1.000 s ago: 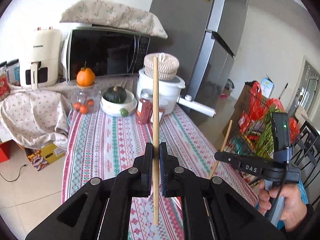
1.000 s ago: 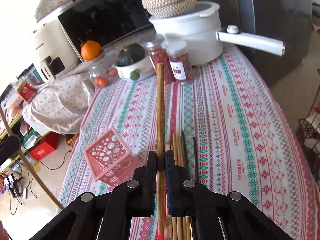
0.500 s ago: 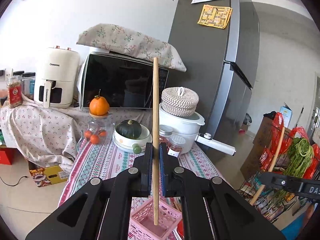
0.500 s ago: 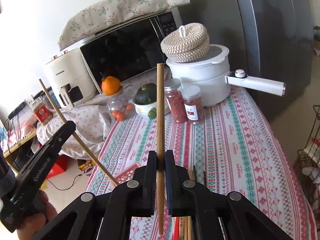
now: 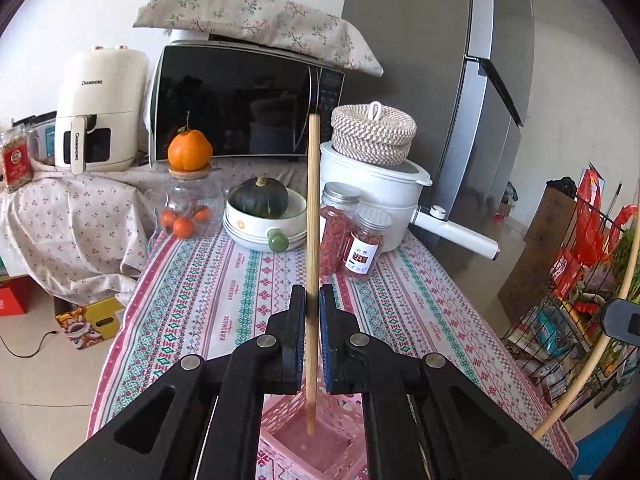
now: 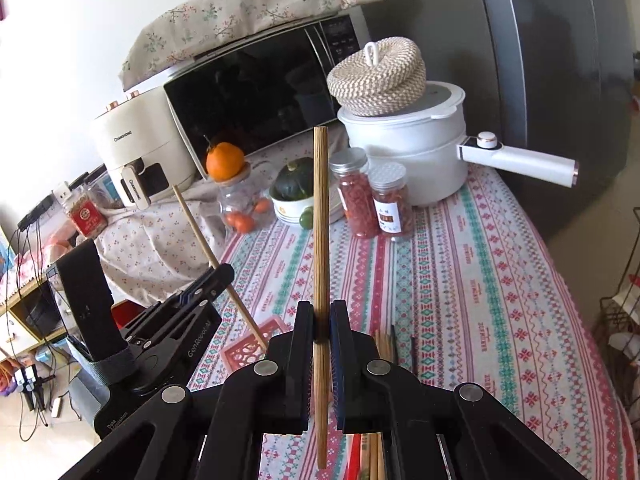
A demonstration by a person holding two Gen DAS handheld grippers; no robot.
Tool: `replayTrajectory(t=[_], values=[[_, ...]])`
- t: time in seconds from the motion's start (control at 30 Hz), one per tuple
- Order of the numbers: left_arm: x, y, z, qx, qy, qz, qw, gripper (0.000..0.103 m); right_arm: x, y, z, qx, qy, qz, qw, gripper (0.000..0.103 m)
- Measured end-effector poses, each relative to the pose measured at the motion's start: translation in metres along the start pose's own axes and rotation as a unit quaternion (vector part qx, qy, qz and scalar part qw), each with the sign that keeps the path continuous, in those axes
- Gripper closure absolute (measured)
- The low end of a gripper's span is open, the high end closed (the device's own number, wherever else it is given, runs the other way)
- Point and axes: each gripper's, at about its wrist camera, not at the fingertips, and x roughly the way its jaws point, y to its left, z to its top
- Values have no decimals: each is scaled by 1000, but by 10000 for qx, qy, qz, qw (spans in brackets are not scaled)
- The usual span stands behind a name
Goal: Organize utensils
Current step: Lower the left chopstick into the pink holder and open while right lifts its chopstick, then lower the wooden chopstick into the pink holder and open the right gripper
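My left gripper (image 5: 311, 300) is shut on a pale wooden chopstick (image 5: 313, 208) that stands upright. Its lower tip reaches inside the pink perforated basket (image 5: 280, 420) right below the fingers. In the right wrist view the same left gripper (image 6: 222, 274) shows at the left, its chopstick (image 6: 200, 236) slanting down into the pink basket (image 6: 248, 350). My right gripper (image 6: 321, 316) is shut on a darker bamboo chopstick (image 6: 321, 216), held upright above a bunch of loose chopsticks (image 6: 384, 344) that lie on the patterned tablecloth (image 6: 460, 280).
At the back of the table stand two spice jars (image 5: 348, 236), a bowl with a green squash (image 5: 262, 216), a glass jar topped by an orange (image 5: 190, 184) and a white pot with a long handle (image 5: 400, 188). A wire rack (image 5: 568, 320) stands off the right table edge.
My left gripper has come down over the table, bringing its chopstick's tip into the pink basket. My right gripper has lifted its chopstick a little above the loose bunch.
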Motion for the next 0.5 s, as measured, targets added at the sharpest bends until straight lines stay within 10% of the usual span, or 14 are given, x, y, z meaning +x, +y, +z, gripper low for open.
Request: replayTrajectory(t=[0.5], values=[[-66, 30, 4, 190, 474, -15, 9987, 38, 0, 28, 20, 157, -651, 281, 9974, 97]])
